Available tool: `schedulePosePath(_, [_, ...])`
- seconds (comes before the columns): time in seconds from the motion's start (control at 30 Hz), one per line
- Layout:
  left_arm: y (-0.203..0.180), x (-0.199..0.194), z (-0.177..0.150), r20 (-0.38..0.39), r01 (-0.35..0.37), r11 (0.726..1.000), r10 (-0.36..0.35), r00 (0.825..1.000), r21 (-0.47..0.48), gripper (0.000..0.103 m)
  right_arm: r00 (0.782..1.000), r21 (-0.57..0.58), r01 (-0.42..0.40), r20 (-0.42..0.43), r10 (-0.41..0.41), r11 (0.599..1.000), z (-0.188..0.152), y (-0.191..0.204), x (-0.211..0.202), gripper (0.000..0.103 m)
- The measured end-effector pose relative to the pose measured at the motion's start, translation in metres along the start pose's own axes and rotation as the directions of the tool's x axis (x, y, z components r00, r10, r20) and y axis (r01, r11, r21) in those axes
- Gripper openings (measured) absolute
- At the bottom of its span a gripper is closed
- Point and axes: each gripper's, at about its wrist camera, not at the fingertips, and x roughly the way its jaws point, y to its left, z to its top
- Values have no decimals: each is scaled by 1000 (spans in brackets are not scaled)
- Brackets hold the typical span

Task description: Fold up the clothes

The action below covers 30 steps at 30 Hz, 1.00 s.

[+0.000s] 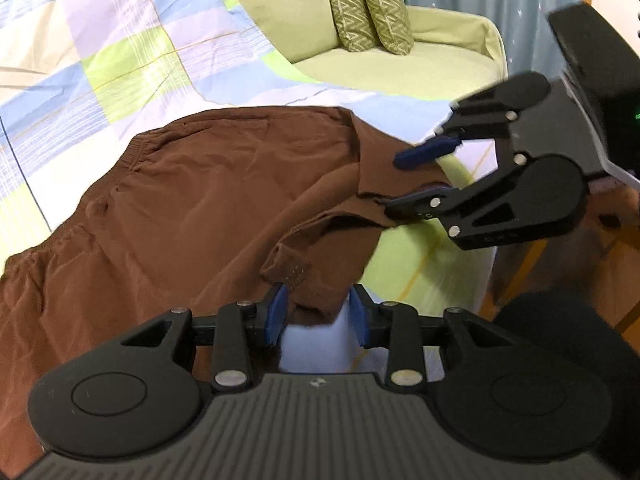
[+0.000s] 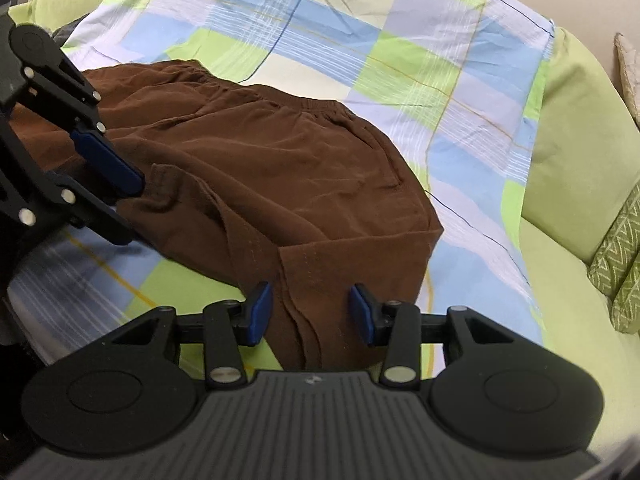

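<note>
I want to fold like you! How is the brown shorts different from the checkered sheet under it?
The brown shorts are one plain color; the checkered sheet has blue, green and pale squares. The shorts are bunched and wrinkled with hems lifted; the sheet lies mostly flat. The shorts are smaller and sit on top of the sheet. Both are soft cloth. Each open tool, left tool and right tool, straddles a hem.

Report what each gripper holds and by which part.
Neither grips yet. The left gripper and right gripper are open, each straddling a leg hem of the brown shorts, pads not closed on the cloth.
</note>
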Motion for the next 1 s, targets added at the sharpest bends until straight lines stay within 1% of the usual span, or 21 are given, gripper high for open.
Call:
schedulePosePath(0.03, [0,5,2,-8,3,1000,-3,1000,-6,22,1000,29,-4,3,4,1000,-1,-2,-1,17])
schedulePosePath(0.07, [-2,9,4,-13,12,1000,-13,1000,-9,2,1000,56,-6,7,6,998,-3,-4,-3,6])
schedulePosePath(0.13, [-6,4,3,14,56,998,-56,998,-13,2,1000,105,4,30,-7,994,-6,-10,-11,5])
schedulePosePath(0.2, [-9,-6,0,53,123,992,-122,991,-16,2,997,219,8,78,-26,976,-12,-24,-26,5])
schedulePosePath(0.23, [-11,-9,-1,77,176,984,-175,982,-10,2,993,304,25,99,-58,952,-19,-35,-36,5])
schedulePosePath(0.27, [-14,-12,-2,88,204,979,-204,975,3,2,989,395,40,115,-92,918,-27,-46,-46,5])
schedulePosePath(0.3, [-16,-16,-4,93,221,975,-221,971,17,2,985,495,52,120,-128,867,-40,-59,-54,4])
schedulePosePath(0.33, [-20,-18,-6,84,229,973,-231,969,38,2,983,554,60,111,-146,830,-49,-66,-57,4])
schedulePosePath(0.37, [-24,-19,-9,69,233,971,-237,969,62,2,981,646,78,84,-172,760,-66,-78,-59,4])
schedulePosePath(0.4, [-28,-20,-12,54,237,968,-242,969,86,2,981,695,97,53,-185,712,-79,-84,-59,4])
schedulePosePath(0.43, [-32,-20,-17,32,247,962,-252,967,112,3,980,757,132,-4,-198,640,-100,-91,-58,4])
schedulePosePath(0.5, [-38,-19,-21,1,243,957,-246,969,158,4,977,781,176,-63,-205,599,-117,-92,-56,4])
schedulePosePath(0.57, [-48,-18,-27,-43,232,944,-228,973,234,10,971,786,215,-110,-212,579,-130,-87,-57,9])
schedulePosePath(0.63, [-56,-19,-33,-70,245,929,-234,970,276,17,968,774,209,-76,-240,598,-127,-76,-65,11])
schedulePosePath(0.67, [-59,-19,-34,-78,254,925,-242,967,283,18,970,763,191,-49,-239,617,-124,-72,-67,19])
schedulePosePath(0.7, [-61,-21,-37,-83,267,922,-254,964,280,19,973,743,160,-9,-229,650,-116,-65,-68,28])
schedulePosePath(0.77, [-63,-28,-44,-83,263,929,-249,965,261,22,978,697,89,72,-194,711,-100,-53,-66,32])
schedulePosePath(0.83, [-58,-34,-47,-70,245,940,-235,969,236,23,983,665,29,118,-143,746,-89,-50,-56,33])
schedulePosePath(0.93, [-39,-51,-54,-36,185,969,-181,983,166,25,986,618,-41,150,-66,785,-80,-48,-30,37])
schedulePosePath(0.97, [-32,-57,-56,-27,158,976,-155,987,149,29,992,610,-38,119,-44,792,-81,-50,-21,42])
schedulePosePath(1.0, [-24,-64,-59,-20,128,982,-127,992,137,32,996,608,-18,82,-40,794,-82,-52,-16,43])
